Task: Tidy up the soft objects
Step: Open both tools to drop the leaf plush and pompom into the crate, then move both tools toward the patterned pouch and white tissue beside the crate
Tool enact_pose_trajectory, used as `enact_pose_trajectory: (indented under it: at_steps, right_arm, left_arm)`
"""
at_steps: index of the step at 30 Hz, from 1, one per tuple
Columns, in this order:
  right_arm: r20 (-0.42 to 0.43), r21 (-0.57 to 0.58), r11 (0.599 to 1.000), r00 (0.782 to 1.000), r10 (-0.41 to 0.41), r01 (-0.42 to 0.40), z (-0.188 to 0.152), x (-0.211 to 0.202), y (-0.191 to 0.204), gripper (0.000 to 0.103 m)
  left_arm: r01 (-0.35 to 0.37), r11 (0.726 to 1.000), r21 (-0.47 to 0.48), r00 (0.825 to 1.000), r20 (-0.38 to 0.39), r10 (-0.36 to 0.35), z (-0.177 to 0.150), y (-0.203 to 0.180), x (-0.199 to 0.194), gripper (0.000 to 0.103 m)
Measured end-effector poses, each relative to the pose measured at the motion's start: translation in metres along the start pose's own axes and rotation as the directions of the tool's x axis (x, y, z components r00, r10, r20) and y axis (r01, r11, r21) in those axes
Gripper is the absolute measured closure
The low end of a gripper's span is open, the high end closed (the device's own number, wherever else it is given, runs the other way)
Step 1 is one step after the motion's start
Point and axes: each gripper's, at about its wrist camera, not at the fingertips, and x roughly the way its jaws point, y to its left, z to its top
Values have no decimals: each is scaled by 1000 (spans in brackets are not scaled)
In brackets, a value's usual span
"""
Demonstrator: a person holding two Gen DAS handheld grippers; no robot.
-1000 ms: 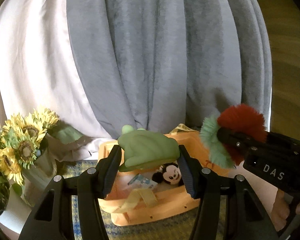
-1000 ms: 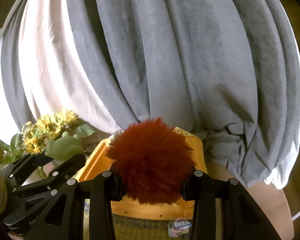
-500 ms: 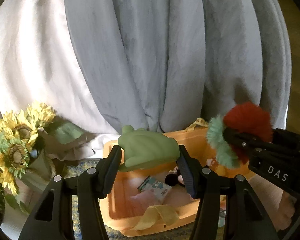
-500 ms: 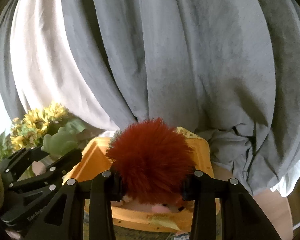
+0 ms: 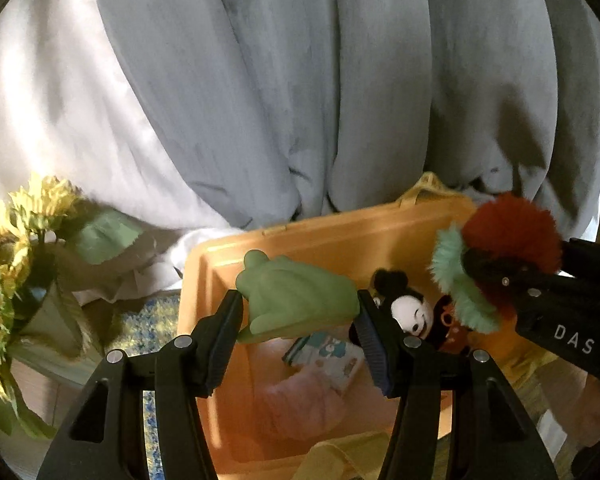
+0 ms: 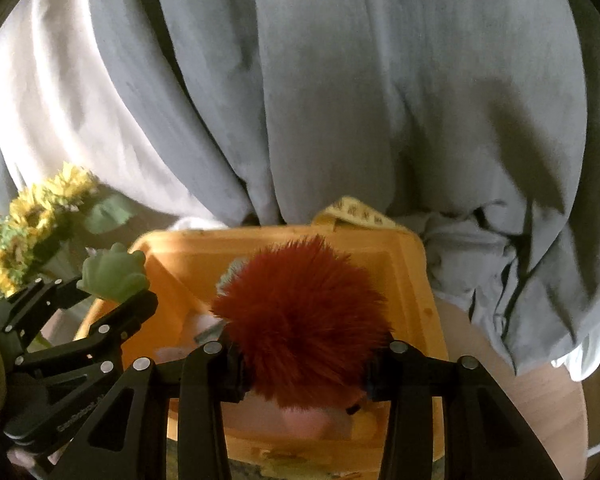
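A green toy [image 5: 296, 300] and a pompom [image 6: 300, 332] are held clamped by the left gripper [image 5: 300, 324] and right gripper [image 6: 304, 360] over the bin [image 5: 340, 232] at frame centre, seemingly for dropping in.

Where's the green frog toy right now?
The green frog toy is clamped in the left gripper, held over the left part of the orange bin, left of the Mickey Mouse plush lying inside.

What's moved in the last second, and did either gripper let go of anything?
Both grippers have come forward over the orange bin, so its inside now shows more fully. Nothing was released: the left gripper still clamps the green toy, the right gripper the red pompom. Mickey plush stays in the bin.
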Motion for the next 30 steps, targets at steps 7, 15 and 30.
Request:
enact_pose_trajectory:
  at_steps: [7, 15, 30]
  right_arm:
    - [-50, 14, 999, 998, -33, 33, -5, 14, -6, 41]
    - [23, -7, 994, 994, -107, 107, -3, -4, -6, 25]
    - [165, 61, 985, 971, -172, 164, -11, -85, -17, 17]
  left_arm:
    - [-18, 1000, 11, 1000, -24, 18, -3, -1, 8, 26]
    - [-46, 999, 11, 999, 1, 46, 1, -2, -7, 13]
    - [-67, 995, 70, 986, 156, 55, 7, -30, -87, 2]
